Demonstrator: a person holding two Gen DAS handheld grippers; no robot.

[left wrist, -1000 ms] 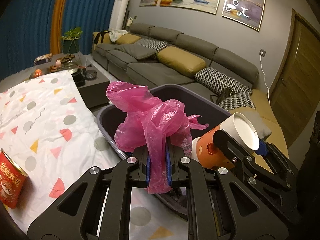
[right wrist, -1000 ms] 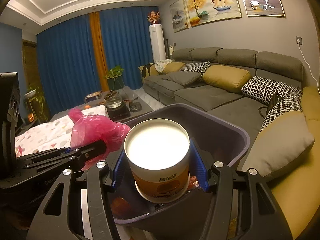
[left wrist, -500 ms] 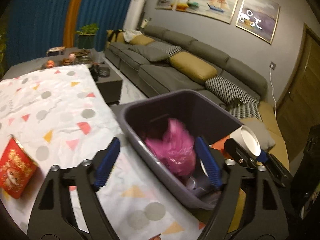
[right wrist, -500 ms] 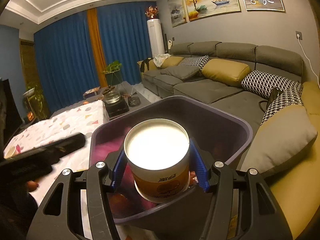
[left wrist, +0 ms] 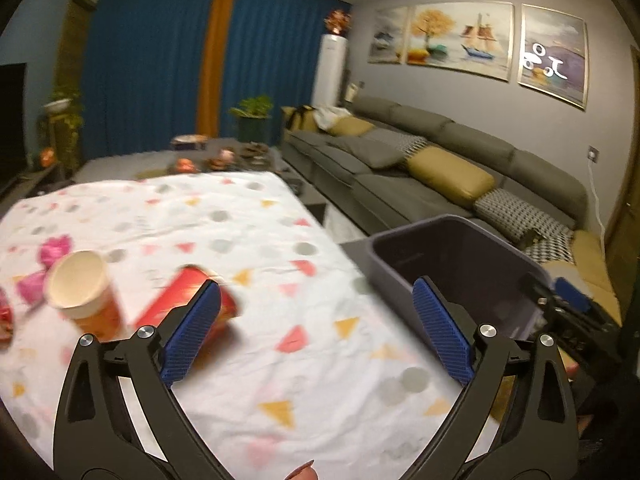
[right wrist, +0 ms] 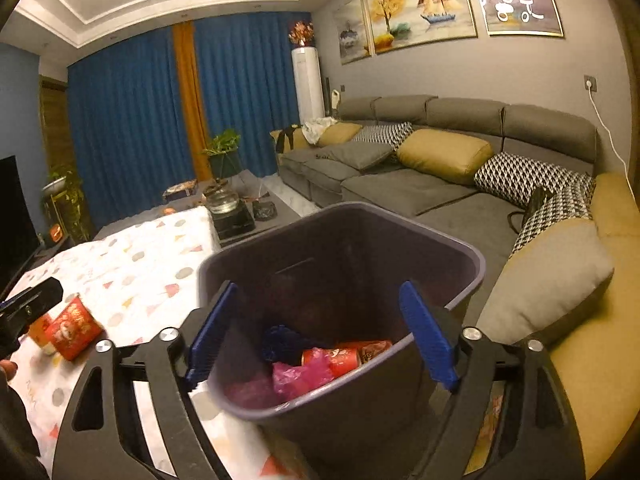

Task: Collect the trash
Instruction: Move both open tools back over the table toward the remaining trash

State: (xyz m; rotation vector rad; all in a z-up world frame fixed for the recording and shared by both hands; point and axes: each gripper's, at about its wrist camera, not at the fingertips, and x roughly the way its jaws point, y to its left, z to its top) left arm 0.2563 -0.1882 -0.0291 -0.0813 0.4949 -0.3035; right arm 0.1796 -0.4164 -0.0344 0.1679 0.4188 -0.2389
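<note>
My right gripper (right wrist: 320, 336) is open and empty above the dark purple bin (right wrist: 460, 252). Inside the bin lie a pink plastic bag (right wrist: 300, 376), a red can (right wrist: 344, 360) and something blue (right wrist: 280, 340). My left gripper (left wrist: 316, 328) is open and empty above the patterned tablecloth (left wrist: 240, 240). A red can (left wrist: 184, 296) lies on the cloth just behind its left finger, with a paper cup (left wrist: 86, 296) and pink wrappers (left wrist: 40, 268) further left. The bin (left wrist: 460, 264) stands at the table's right edge. The red can (right wrist: 72, 328) also shows in the right wrist view.
A grey sofa (right wrist: 420, 168) with yellow and patterned cushions runs along the right wall. A low coffee table (right wrist: 240, 208) with a kettle stands beyond the table. Blue curtains (left wrist: 160, 60) and potted plants are at the back. A TV (right wrist: 12, 208) is at left.
My left gripper let the pink bag fall into the bin and swung left over the table. My right gripper opened and the paper cup it held is gone from its jaws.
</note>
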